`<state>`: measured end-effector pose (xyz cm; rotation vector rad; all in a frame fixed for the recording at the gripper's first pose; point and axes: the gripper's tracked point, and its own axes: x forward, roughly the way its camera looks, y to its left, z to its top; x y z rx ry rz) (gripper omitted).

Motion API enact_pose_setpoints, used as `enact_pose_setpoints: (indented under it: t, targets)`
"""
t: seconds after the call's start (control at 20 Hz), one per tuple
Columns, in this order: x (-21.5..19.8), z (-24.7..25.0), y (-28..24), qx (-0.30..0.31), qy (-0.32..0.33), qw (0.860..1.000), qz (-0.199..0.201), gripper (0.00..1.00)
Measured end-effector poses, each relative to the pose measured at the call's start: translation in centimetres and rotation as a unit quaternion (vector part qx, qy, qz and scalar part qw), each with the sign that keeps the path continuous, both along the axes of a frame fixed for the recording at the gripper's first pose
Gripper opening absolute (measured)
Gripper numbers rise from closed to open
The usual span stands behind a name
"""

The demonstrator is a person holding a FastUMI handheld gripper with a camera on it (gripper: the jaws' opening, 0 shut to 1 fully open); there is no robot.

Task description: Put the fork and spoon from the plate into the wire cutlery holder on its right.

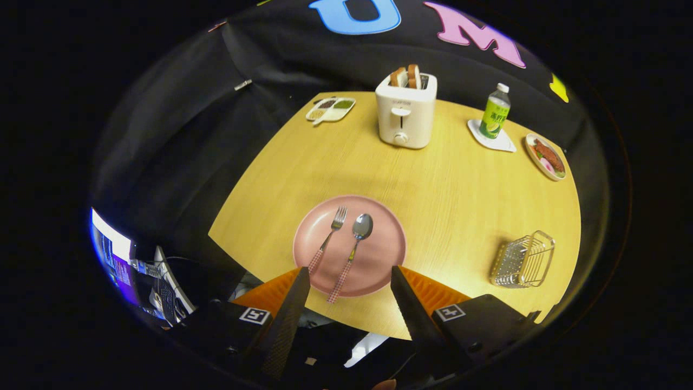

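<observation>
Far left, off the desk (444, 216): one lit screen (111, 246) with one keyboard (170, 295) beside it, details too small to make out.

On the desk, back left corner: one divided dish (330, 109) with several small fillings. Next along the back edge: one toaster (406, 111), upright, with two slices of toast (407, 77) standing in its slots. Further right: one bottle (496, 111), upright on one white coaster (501, 142). At the back right edge: one small plate of food (546, 156).

Nearer, just ahead of the claw (349, 281): one pink plate (379, 254). On it, side by side and not touching: one fork (328, 239) on the left, one spoon (352, 251) on the right, both with checked handles pointing back toward the claw, heads pointing toward the toaster. Spoon handle tip reached past the plate's near rim.

Claw spread wide, holding nothing; two fingers (292, 303) flanking the near rim of the plate, the fork handle end close by the left one, the spoon handle between them.

Right of the plate, well apart from it, near the desk's front right corner: one wire cutlery holder (522, 260), with nothing seen inside.
</observation>
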<state>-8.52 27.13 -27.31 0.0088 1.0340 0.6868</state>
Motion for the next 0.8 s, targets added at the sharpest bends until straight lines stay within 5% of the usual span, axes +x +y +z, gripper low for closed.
enact_pose_setpoints:
  t: [0.55, 0.75, 0.8]
  targets:
    - [-1.6, -9.5, 3.3, -0.042, 0.132, 0.99, -0.016, 0.71]
    - [-1.8, -11.7, 3.8, -0.063, 0.153, 0.986, -0.016, 0.71]
    - [-1.9, -12.2, 4.0, -0.067, 0.157, 0.985, -0.016, 0.64]
